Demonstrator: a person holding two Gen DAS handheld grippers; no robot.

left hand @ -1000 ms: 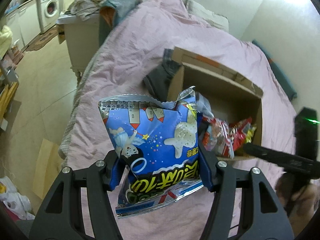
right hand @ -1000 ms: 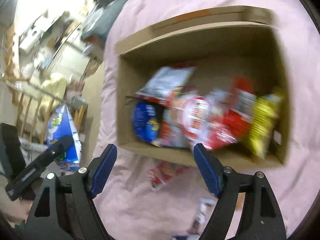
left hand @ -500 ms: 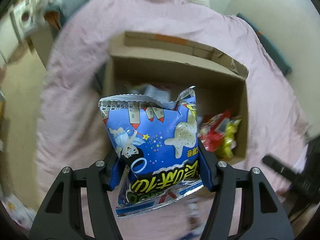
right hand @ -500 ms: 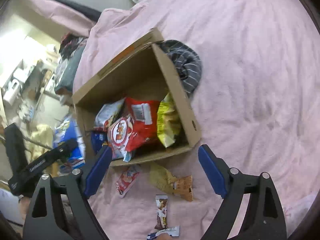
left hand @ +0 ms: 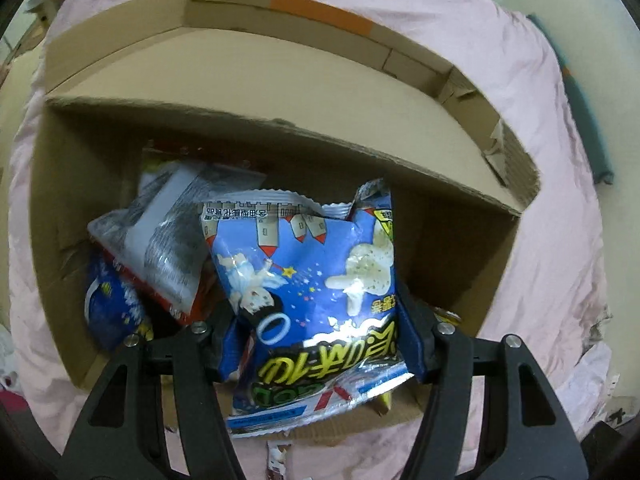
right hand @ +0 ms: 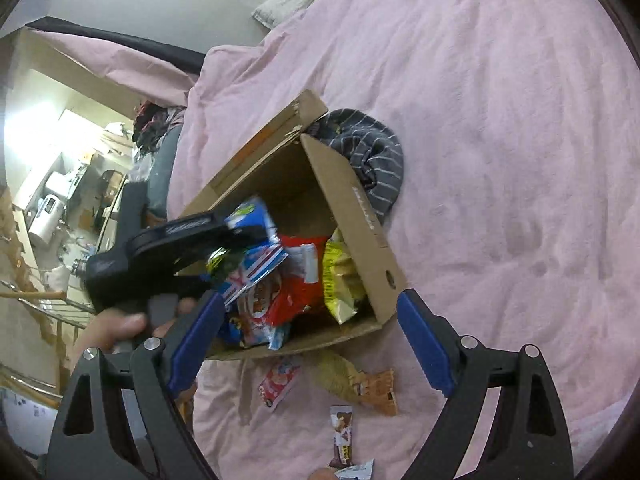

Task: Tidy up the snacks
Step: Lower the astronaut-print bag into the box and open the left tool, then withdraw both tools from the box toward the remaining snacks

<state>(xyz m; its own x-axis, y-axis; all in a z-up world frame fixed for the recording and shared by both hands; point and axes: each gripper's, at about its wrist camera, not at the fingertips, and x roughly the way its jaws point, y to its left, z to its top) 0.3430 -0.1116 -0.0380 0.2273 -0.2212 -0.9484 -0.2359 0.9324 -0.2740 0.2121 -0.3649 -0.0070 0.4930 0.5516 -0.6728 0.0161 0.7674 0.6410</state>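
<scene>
Hanging over the open cardboard box (left hand: pixel 280 148), the left gripper (left hand: pixel 316 344) clamps a blue snack bag (left hand: pixel 312 280) by its lower half, the blue pads pressing in on both sides so the foil bulges between them. The bag sits upright in the grip, its crimped top edge pointing toward the far wall of the box, directly above the packets already inside — a silver-and-red one (left hand: pixel 172 240) toward the left wall and another blue one (left hand: pixel 112 308) in the near-left corner. Seen from the right wrist camera, the right gripper (right hand: pixel 312 340) stands wide apart with nothing between its pads, poised just outside the near wall of the box above the loose snacks on the pink bedspread (right hand: pixel 500 120): a small red packet (right hand: pixel 278 380), a yellow-brown packet (right hand: pixel 352 380) and a chocolate bar (right hand: pixel 342 436). The step in hand looks like dropping the blue bag into the box. To do it well, I would lower it into the emptier right side of the box, clear of the far flap, and let go only once the bag is below the rim — a release from too high could let the puffy bag bounce off the pile or catch on the wall. The free gripper seems best placed to take the red packet afterward.
</scene>
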